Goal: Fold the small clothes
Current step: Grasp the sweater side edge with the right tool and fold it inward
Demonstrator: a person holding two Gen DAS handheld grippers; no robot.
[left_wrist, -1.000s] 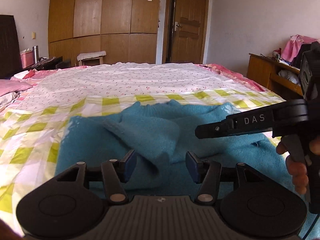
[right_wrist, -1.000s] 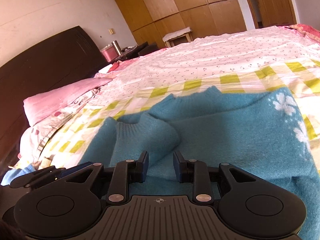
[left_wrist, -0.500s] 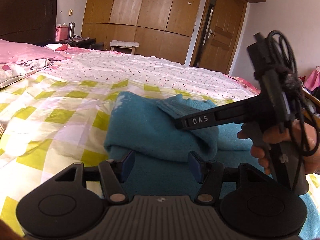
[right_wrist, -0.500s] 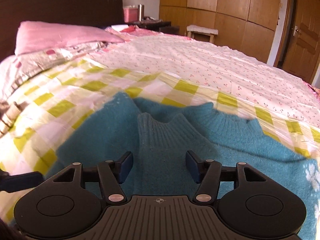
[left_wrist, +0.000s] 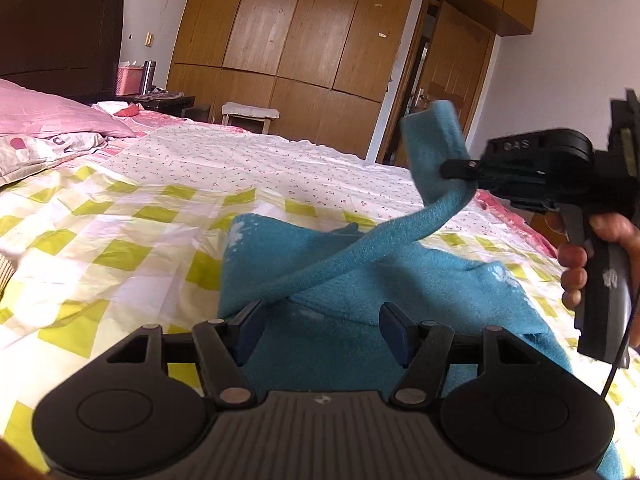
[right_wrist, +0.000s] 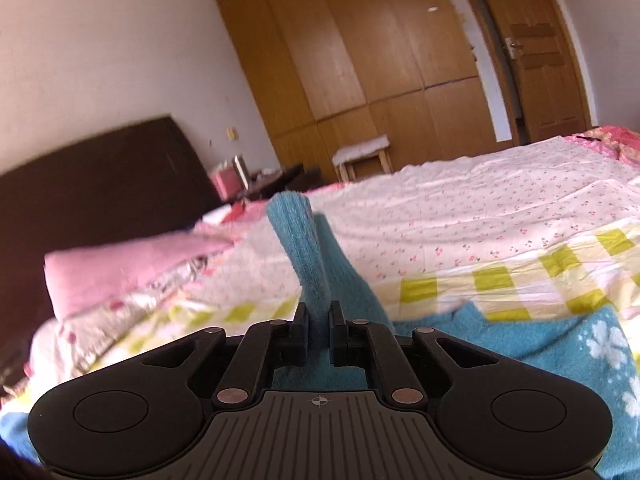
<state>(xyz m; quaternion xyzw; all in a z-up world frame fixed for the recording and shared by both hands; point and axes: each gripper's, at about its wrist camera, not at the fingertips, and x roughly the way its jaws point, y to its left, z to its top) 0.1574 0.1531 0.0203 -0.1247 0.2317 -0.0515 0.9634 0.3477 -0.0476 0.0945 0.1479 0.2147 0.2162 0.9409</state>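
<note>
Your blue sweater (left_wrist: pixel 360 280) lies spread on the bed (left_wrist: pixel 140 208), its body flat on the yellow-checked sheet, while one sleeve (left_wrist: pixel 434 152) rises off it, cuff uppermost. Your right gripper (right_wrist: pixel 319 322) has its jaws closed on that sleeve just below the cuff. Your left gripper (left_wrist: pixel 322 330) hovers low over the near part of the sweater, jaws wide apart and holding nothing. To fold well, I'd carry the sleeve across the chest in a low arc, keeping it untwisted, and lay it flat before letting go. Consider resting the left gripper on the body to pin it; a lifted knit like this probably drags the layer beneath.
</note>
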